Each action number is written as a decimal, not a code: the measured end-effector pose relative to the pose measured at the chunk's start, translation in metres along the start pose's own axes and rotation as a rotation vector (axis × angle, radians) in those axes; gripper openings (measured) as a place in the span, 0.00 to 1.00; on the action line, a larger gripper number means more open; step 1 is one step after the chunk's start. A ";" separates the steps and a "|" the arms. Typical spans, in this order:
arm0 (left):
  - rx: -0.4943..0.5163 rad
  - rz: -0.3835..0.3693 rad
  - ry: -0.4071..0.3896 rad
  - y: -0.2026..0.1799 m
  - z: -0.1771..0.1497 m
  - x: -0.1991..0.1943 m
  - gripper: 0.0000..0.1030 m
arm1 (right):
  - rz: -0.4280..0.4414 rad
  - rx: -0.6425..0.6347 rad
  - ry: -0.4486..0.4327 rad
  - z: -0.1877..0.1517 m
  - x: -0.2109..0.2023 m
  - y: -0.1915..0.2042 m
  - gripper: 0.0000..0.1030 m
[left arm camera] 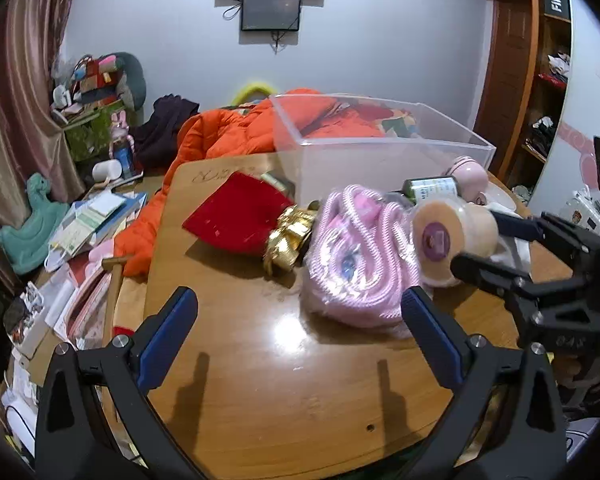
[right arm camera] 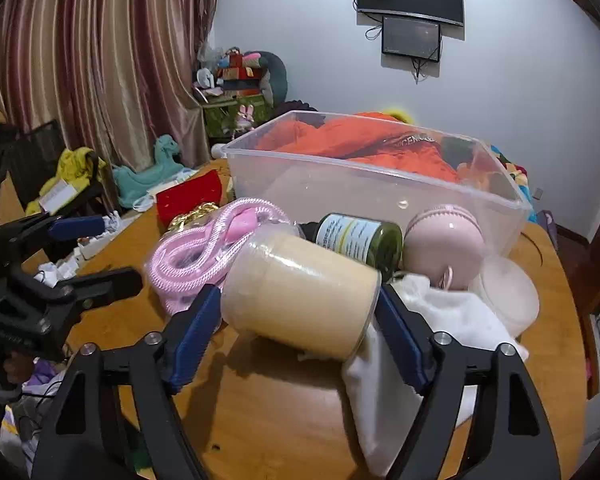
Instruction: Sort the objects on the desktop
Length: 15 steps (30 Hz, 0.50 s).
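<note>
A beige jar [right arm camera: 300, 300] with a clear lid lies on its side between the pads of my right gripper [right arm camera: 296, 304], which is shut on it just above the wooden table [right arm camera: 260, 412]. In the left wrist view the same jar [left arm camera: 456, 236] sits in the right gripper [left arm camera: 478, 240]. My left gripper [left arm camera: 300, 304] stands wide open over bare tabletop, its right finger beside a bagged pink rope bundle [left arm camera: 356, 264]. Near the jar are a dark green bottle [right arm camera: 360, 236], a pink round case [right arm camera: 444, 244] and a white cloth [right arm camera: 440, 320]. A clear plastic bin [right arm camera: 340, 184] stands behind them.
A red pouch [left arm camera: 236, 212] with a gold bow [left arm camera: 288, 236] lies left of the rope. An orange jacket [left arm camera: 220, 136] is heaped behind the bin. Papers and boxes [left arm camera: 88, 224] crowd the lower surface left of the table. A translucent lid [right arm camera: 512, 292] rests at the right.
</note>
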<state>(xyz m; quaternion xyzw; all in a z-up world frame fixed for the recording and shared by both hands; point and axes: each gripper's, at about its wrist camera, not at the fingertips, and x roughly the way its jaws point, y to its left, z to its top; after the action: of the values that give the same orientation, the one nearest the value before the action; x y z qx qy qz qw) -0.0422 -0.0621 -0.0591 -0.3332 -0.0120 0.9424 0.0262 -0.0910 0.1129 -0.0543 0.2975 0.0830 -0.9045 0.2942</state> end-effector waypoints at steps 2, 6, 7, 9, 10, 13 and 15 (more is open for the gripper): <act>0.018 0.003 0.000 -0.008 0.002 0.000 1.00 | 0.017 0.020 -0.005 -0.005 -0.006 -0.002 0.68; 0.059 0.004 0.000 -0.023 0.009 0.005 1.00 | 0.054 0.052 -0.018 -0.011 -0.016 -0.008 0.67; 0.065 0.005 0.000 -0.026 0.010 0.006 1.00 | 0.063 0.059 -0.019 -0.011 -0.018 -0.010 0.67; 0.088 -0.002 -0.002 -0.034 0.014 0.009 1.00 | 0.073 0.064 -0.026 -0.015 -0.022 -0.011 0.66; 0.105 0.002 -0.001 -0.039 0.016 0.013 1.00 | 0.075 0.066 -0.027 -0.016 -0.023 -0.012 0.66; 0.146 0.032 0.017 -0.050 0.021 0.028 1.00 | 0.079 0.067 -0.025 -0.020 -0.027 -0.014 0.67; 0.170 0.041 0.037 -0.055 0.021 0.038 1.00 | 0.073 0.062 -0.015 -0.021 -0.028 -0.013 0.67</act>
<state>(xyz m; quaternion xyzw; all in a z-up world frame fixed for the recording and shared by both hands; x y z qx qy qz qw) -0.0829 -0.0051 -0.0643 -0.3475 0.0752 0.9340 0.0353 -0.0700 0.1441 -0.0553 0.3024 0.0416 -0.8975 0.3183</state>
